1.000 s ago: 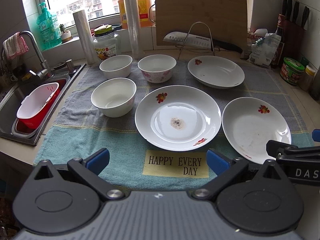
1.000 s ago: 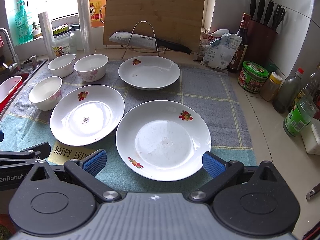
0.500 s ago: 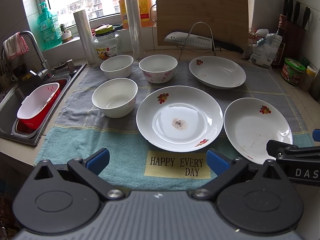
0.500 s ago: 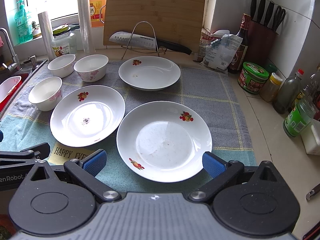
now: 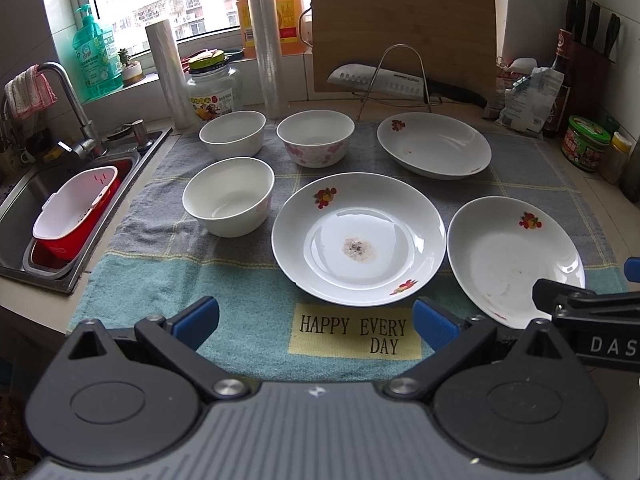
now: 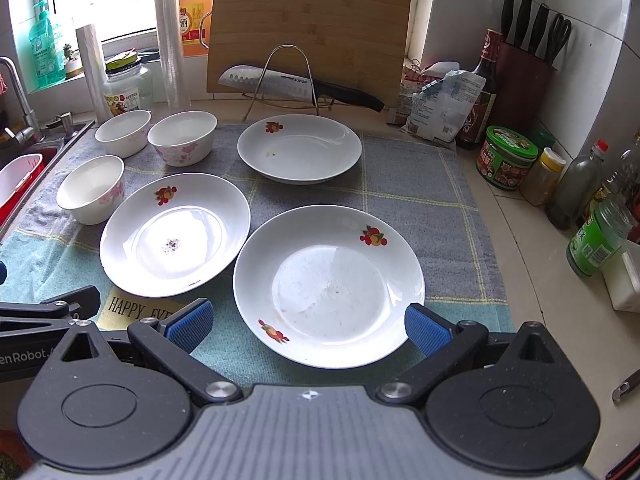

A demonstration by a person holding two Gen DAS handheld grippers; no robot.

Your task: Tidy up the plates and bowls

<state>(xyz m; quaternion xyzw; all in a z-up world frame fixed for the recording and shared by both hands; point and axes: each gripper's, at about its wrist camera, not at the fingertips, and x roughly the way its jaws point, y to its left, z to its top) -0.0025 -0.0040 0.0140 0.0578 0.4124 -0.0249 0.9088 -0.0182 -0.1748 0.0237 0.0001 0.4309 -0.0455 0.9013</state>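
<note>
Both claws have crept slightly forward since a second ago; the dishes have not moved. The left claw hangs released and empty over the mat's yellow patch reading "HAPPY EVERY DAY". The right claw is likewise spread wide, its blue pads either side of the near plate's front rim without touching it; its side reads "DAS" in the left view. All lie on a checked grey and teal mat on the counter: the stained plate beside the near one, a third plate behind, three bowls to the left. Further back, a knife marked "SUPOR" rests on a wire stand before a leaning wooden board. A sink lies left, under the window.
</note>
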